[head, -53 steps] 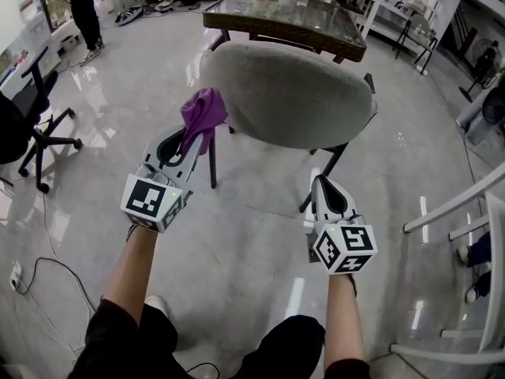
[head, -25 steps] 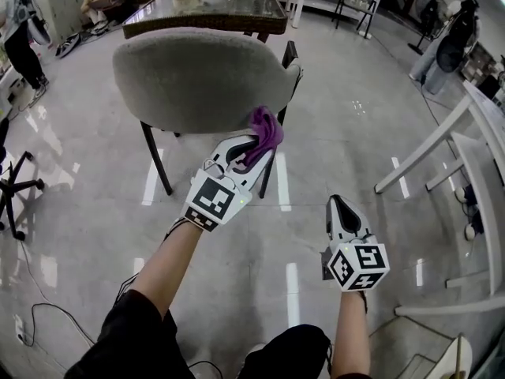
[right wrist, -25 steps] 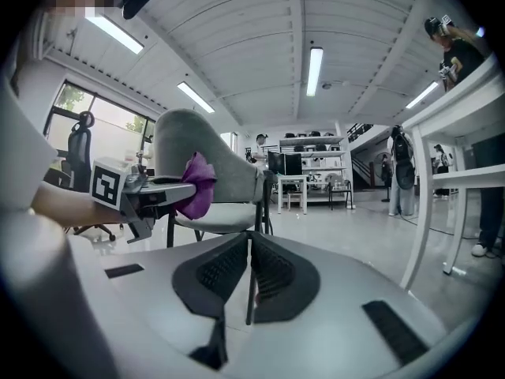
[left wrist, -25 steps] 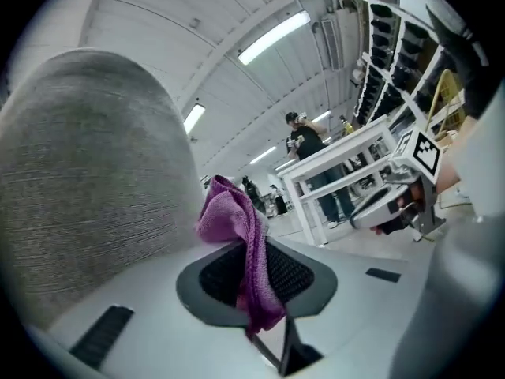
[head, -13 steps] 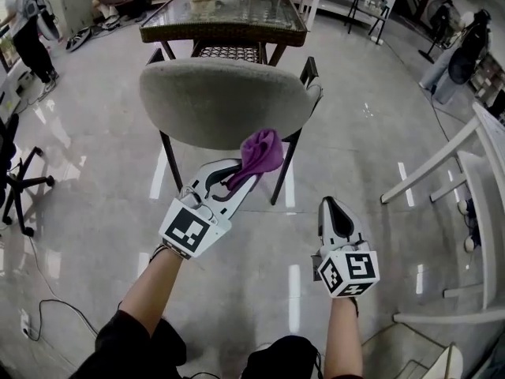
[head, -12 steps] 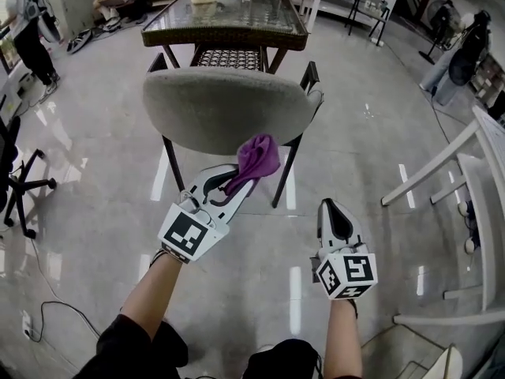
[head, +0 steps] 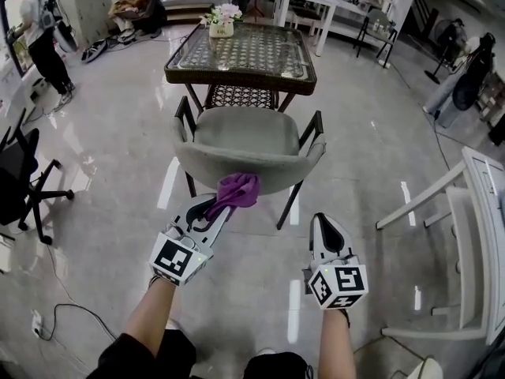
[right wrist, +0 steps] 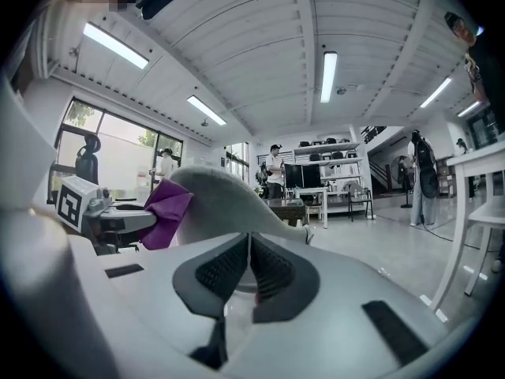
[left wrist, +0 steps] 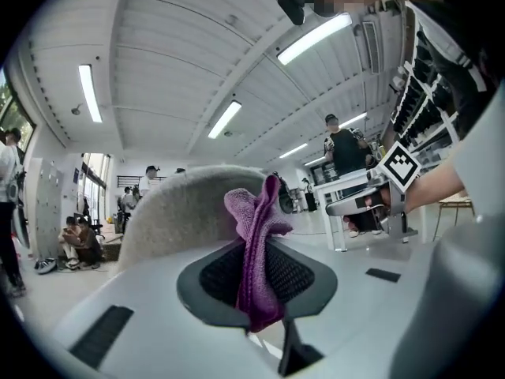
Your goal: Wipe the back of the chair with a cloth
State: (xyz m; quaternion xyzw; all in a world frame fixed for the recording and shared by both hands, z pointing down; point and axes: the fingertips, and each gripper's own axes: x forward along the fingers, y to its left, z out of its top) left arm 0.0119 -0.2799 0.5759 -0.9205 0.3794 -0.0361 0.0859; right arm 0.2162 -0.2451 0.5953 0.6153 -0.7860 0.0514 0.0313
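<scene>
A grey upholstered chair (head: 251,142) stands in front of me with its curved back (left wrist: 177,212) toward me. My left gripper (head: 223,205) is shut on a purple cloth (head: 236,189), which bunches out past the fingertips and rests against the lower edge of the chair back. In the left gripper view the cloth (left wrist: 256,239) hangs pinched between the jaws. My right gripper (head: 326,229) is shut and holds nothing, low and to the right, short of the chair. Its own view shows the chair (right wrist: 229,200) ahead and the cloth (right wrist: 166,205) to the left.
A glass-topped wicker table (head: 298,61) with a flower pot (head: 222,20) stands right behind the chair. A white frame (head: 473,235) stands at the right, a black office chair (head: 24,180) at the left. A cable (head: 55,306) lies on the floor. People are at the back of the room.
The cloth has gone across the chair back from its left side to its right, then down to the lower middle edge. The chair now shows farther off. The right gripper stayed shut and low.
</scene>
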